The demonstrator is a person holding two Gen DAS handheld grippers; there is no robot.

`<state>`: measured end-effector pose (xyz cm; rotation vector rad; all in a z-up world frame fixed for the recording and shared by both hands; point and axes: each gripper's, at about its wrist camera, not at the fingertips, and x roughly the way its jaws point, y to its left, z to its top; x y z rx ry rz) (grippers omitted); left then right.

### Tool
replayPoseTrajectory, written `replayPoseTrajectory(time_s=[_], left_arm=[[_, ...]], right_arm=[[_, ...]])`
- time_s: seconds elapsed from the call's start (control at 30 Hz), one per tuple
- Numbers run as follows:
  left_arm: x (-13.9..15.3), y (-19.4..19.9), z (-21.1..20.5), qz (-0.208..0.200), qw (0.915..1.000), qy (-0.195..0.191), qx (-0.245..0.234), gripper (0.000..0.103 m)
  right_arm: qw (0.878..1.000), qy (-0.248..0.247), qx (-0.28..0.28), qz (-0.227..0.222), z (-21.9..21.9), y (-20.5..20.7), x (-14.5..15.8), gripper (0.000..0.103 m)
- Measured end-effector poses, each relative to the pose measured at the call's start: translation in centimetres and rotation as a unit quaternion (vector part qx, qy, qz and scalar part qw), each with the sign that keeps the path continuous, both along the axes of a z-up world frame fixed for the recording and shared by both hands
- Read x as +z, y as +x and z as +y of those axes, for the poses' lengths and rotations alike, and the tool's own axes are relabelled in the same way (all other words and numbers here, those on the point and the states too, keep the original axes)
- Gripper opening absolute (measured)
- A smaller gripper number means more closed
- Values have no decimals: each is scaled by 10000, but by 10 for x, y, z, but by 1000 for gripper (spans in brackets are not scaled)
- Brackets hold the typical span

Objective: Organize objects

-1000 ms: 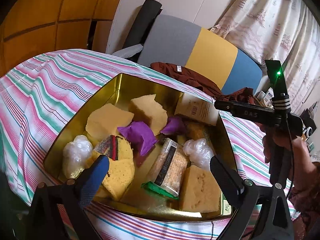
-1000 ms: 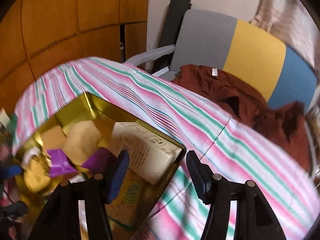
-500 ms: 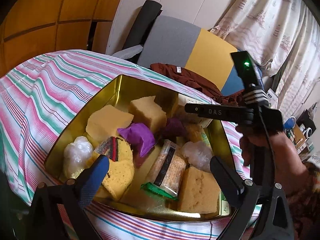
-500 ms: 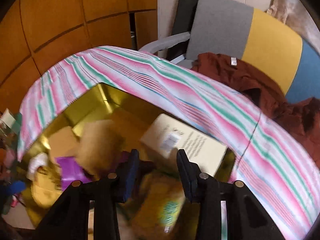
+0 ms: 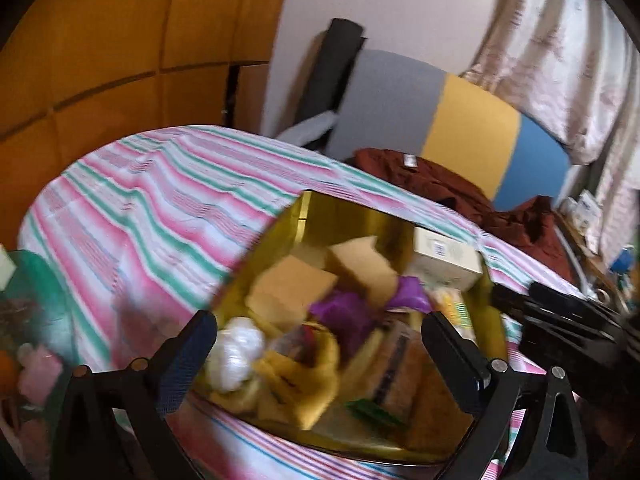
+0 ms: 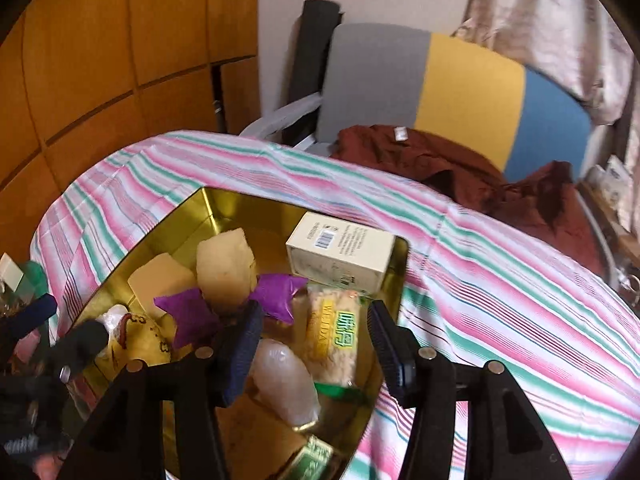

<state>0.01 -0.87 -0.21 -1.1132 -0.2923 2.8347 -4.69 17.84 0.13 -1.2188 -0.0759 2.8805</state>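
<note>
Having swung over the gold tin [image 6: 400, 264] since a second ago, the right gripper [image 6: 314, 350] hovers, jaws apart and empty, above the snack packet [image 6: 334, 340], while the left gripper [image 5: 320, 354], jaws wide and empty, has pulled back, suggesting a pick comes next.

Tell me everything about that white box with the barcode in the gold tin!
The white box looks like cream cardboard, oblong, with a blue barcode and small print on its top face. It seems closed. It lies tilted in the far right corner of the gold tin, propped against the tin's rim, above a yellow snack packet. No gripper touches it.
</note>
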Motion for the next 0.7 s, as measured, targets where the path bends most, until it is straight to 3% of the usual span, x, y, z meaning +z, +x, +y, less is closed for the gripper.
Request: replayPoseTrajectory(time_s=[0.2,0.47,0.7], left_arm=[[4,0,-4,-51,9996,-194,197,103],[9,-2,4,-92,9956,-863,353,103],[15,0,2,-104,9969,-725,283,103]], right_arm=[[9995,-19,-308,107,-6,17,9,62],[9956,-37,-915,180,3,25,18,62],[9929,-37,-1191,39,5,25,13,63]])
